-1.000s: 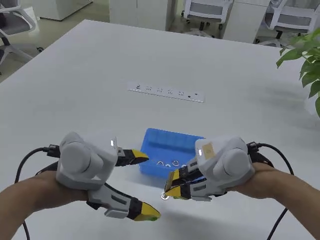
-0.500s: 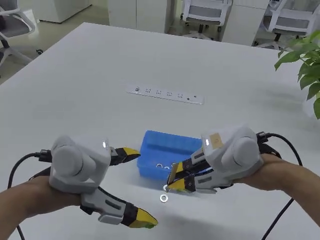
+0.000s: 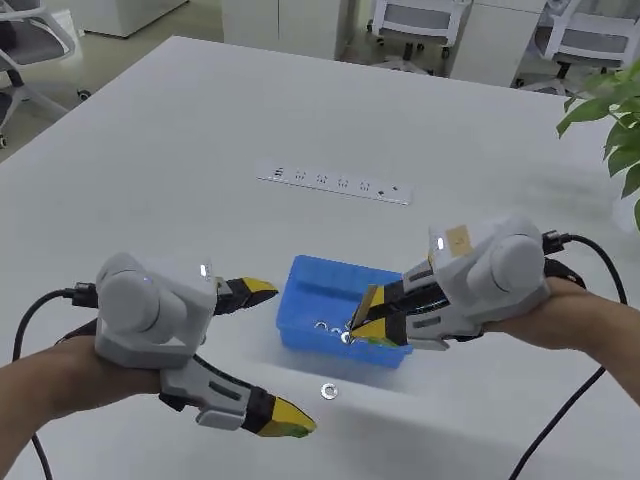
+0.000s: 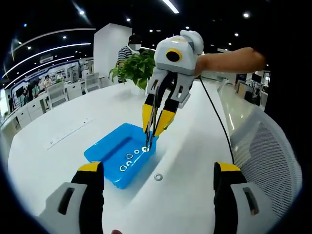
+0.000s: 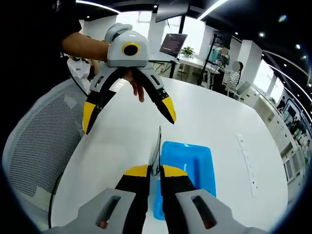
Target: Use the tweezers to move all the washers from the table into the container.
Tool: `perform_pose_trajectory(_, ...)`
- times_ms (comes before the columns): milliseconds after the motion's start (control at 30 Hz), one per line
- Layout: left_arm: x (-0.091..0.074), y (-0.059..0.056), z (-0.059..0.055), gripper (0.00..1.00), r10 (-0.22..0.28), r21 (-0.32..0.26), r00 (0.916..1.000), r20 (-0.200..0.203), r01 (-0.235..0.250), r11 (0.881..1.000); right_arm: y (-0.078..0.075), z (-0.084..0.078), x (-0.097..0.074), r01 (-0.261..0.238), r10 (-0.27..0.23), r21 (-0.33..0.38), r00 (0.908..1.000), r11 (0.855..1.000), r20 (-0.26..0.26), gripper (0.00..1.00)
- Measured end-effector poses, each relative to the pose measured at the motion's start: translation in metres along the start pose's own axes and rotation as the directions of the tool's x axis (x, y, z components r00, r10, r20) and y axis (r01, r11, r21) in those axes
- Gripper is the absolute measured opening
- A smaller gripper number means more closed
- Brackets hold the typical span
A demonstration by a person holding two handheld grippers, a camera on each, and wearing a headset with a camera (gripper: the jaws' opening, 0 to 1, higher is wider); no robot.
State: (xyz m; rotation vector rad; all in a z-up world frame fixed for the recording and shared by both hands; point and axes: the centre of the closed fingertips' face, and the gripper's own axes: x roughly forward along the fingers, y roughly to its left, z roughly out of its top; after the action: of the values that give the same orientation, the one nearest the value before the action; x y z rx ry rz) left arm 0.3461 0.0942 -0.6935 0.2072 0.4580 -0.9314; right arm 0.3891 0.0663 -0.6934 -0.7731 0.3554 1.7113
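Washer (image 3: 329, 391) lies loose on the table (image 3: 200, 130) just before the blue container (image 3: 318, 288), near the left gripper (image 3: 278, 358), whose fingers are released. Farther on, the right gripper (image 3: 363, 317) clenches the tweezers (image 5: 158, 146), tips dipped into the container, which holds several washers (image 4: 129, 156); drop-off seems underway, then fetching the stray one

A white power strip (image 3: 333, 185) lies on the pale table (image 3: 180, 130), just above the frame's centre; a leafy green plant (image 3: 612, 110) enters at the right edge; office chairs (image 3: 412, 22) stand along the top.
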Motion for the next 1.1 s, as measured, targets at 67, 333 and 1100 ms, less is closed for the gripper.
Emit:
perform_pose_trajectory(67, 0.0, 0.001, 0.001, 0.99, 0.002, -0.003, 1.0, 0.005, -0.002, 1.0, -0.004, -0.001, -0.001, 0.006, -0.006, 0.004, 1.0, 1.0, 0.0, 0.09)
perform_pose_trajectory(333, 0.0, 0.005, 0.006, 0.99, 0.005, -0.008, 0.9996, 0.026, -0.005, 1.0, -0.016, -0.009, 0.003, 0.023, -0.022, 0.01, 0.9997, 1.0, -0.009, 0.09)
perform_pose_trajectory(1100, 0.004, 0.016, 0.014, 0.92, 0.01, 0.0, 0.9993, 0.037, -0.01, 1.0, -0.03, -0.046, 0.022, 0.013, -0.011, 0.045, 0.9982, 0.999, -0.059, 0.09)
